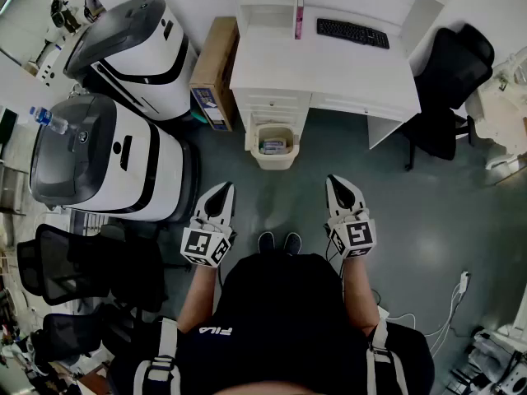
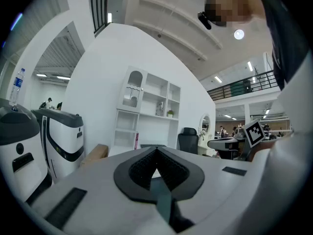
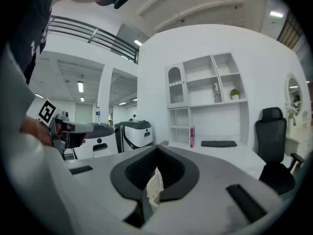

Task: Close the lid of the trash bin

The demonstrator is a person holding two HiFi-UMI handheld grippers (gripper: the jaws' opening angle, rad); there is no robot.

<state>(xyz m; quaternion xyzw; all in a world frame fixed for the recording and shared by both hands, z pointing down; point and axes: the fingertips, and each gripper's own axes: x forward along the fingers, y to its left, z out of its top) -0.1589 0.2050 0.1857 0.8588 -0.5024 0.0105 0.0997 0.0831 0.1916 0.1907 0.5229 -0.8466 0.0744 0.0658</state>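
beige trash bin (image 1: 274, 145) on floor under white counter (image 1: 329, 76), top open, well ahead of us. left hand-held gripper (image 1: 226, 188) and right hand-held gripper (image 1: 333, 180) both pressed together, empty. we judge approach step; next: step closer, reach down to lid.

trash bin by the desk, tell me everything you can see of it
The trash bin is a small cream, plastic-looking tub with rounded corners and a thick rim. It stands upright on the dark floor, tucked at the front of the white desk beside its drawers. Its top is open, with pale litter showing inside; the lid itself cannot be made out. Nothing else touches it.
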